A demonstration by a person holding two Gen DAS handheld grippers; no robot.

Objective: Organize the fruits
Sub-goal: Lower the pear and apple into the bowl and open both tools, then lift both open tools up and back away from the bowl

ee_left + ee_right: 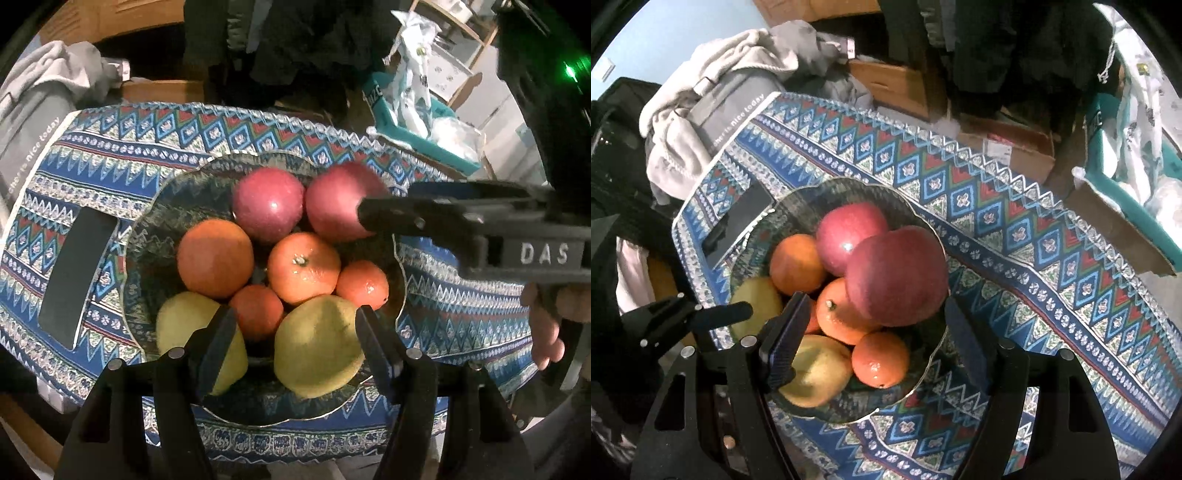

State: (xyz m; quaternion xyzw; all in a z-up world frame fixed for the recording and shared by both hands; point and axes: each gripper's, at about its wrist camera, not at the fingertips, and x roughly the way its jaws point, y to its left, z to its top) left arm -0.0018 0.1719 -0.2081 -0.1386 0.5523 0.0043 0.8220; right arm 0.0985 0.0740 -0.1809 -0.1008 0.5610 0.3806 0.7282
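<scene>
Left wrist view, phone (75, 278) beside fruit bowl (155, 229), patterned cloth (461, 306)

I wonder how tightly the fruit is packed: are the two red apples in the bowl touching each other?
Touching. In the left wrist view the left apple and the right apple press side by side with no gap showing between them; the right wrist view agrees.
</scene>
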